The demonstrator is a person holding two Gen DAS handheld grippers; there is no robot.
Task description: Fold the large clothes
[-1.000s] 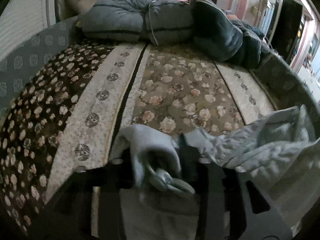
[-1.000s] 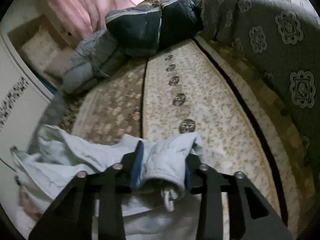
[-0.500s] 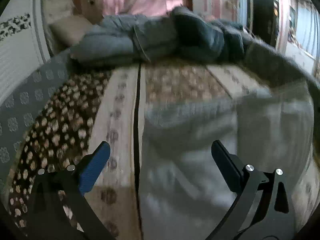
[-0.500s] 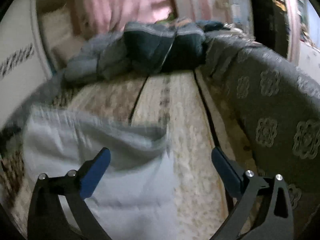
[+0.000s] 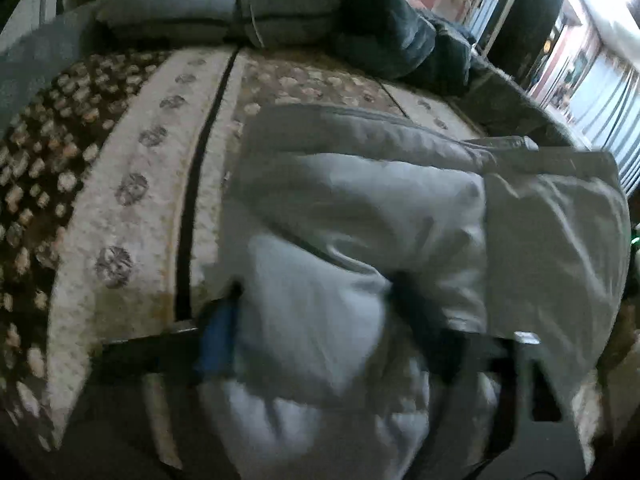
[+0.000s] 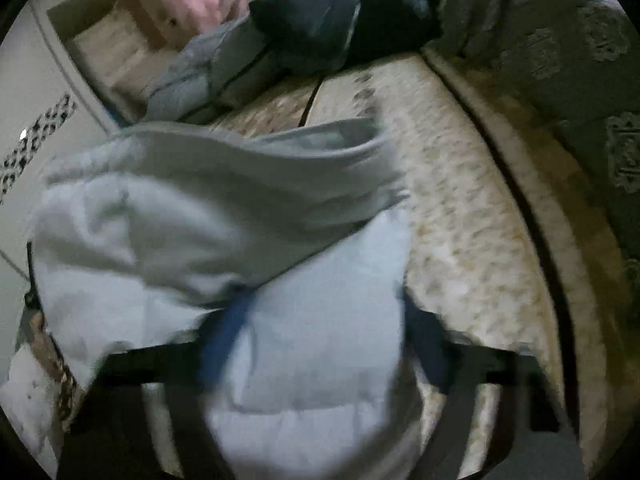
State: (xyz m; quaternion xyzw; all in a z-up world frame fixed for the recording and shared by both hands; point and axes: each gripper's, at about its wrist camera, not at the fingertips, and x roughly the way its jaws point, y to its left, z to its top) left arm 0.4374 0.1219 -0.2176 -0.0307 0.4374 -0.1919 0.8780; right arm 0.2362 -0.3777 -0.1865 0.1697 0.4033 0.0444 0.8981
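A large pale blue-grey padded garment [image 5: 360, 208] lies across the floral bedspread [image 5: 132, 184]. It also fills the left and middle of the right wrist view [image 6: 200, 208]. My left gripper [image 5: 316, 316] has its jaws partly closed around a thick fold of the garment's near edge. My right gripper [image 6: 320, 324] holds another thick fold of the same garment between its jaws. Both views are blurred by motion. The fingertips are partly buried in fabric.
A heap of dark blue and grey quilts [image 5: 304, 12] lies at the far end of the bed; it shows in the right wrist view too [image 6: 320, 28]. A grey patterned blanket [image 6: 580, 52] runs along the right side. A white wall panel [image 6: 24, 128] stands at left.
One second ago both grippers held bunched fabric; half a second ago both were wide open above the spread garment. Now both have come down and closed on folds at its near edge.
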